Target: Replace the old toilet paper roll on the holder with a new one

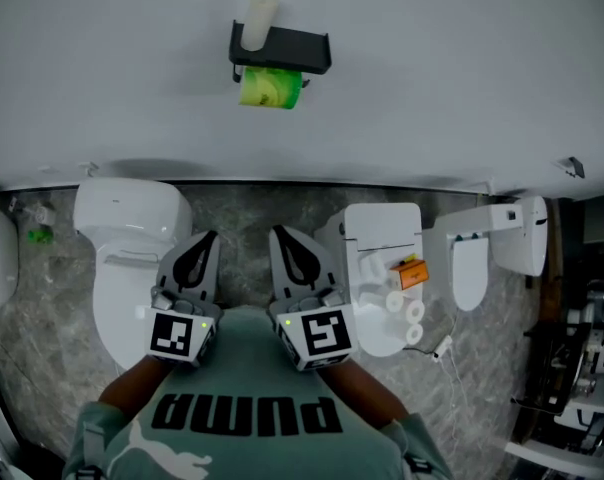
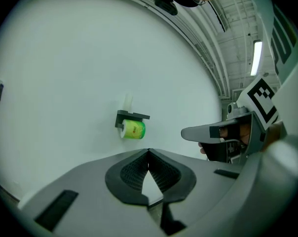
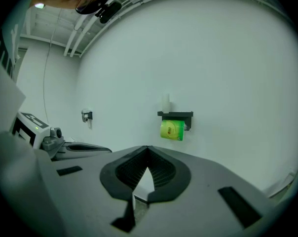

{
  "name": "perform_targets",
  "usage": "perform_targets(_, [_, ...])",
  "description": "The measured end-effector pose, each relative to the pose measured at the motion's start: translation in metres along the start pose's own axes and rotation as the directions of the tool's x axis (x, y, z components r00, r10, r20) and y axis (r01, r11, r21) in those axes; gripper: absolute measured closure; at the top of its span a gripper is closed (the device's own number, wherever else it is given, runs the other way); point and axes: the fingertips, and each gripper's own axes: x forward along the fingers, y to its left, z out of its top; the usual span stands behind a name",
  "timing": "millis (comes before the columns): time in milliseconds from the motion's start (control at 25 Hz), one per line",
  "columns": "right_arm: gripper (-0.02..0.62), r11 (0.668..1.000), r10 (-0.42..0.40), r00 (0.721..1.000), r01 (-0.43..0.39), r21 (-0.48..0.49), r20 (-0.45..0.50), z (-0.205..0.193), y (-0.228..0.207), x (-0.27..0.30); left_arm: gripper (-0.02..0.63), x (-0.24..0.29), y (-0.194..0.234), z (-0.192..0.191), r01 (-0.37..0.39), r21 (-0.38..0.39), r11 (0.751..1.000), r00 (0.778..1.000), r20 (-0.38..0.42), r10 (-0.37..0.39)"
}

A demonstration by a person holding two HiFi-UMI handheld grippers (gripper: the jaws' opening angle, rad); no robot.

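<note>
Far ahead, the wall (image 1: 462,88) carried the black holder (image 1: 297,50), a green roll (image 1: 270,88) hung beneath it and a pale tube (image 1: 258,18) upright on top. Near me, my left gripper (image 1: 204,240) and right gripper (image 1: 282,234) had jaws closed on nothing. Whether that roll was old or new was undetermined. I judged any reach should come square-on.

Green-yellow roll (image 1: 270,87); black holder (image 1: 300,48); cream tube (image 1: 258,18); white wall (image 1: 462,68); grey marbled floor (image 1: 252,218); grey left tongs (image 1: 208,238) and right tongs (image 1: 280,234) with black pads (image 2: 131,174); green shirt (image 1: 282,453), dark lettering.
</note>
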Motion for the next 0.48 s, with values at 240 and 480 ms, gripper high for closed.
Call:
perform_targets(240, [0.589, 0.999, 0.037, 0.999, -0.037, -0.005, 0.027, -0.005, -0.039, -0.051, 0.603, 0.002, -0.067, -0.004, -0.035, 0.033, 0.999, 0.999, 0.002, 0.034])
perform_targets(480, [0.589, 0.994, 0.097, 0.994, -0.099, 0.038, 0.04, -0.028, -0.082, -0.103, 0.603, -0.004, -0.131, -0.021, -0.126, 0.066, 0.99, 0.991, -0.045, 0.129])
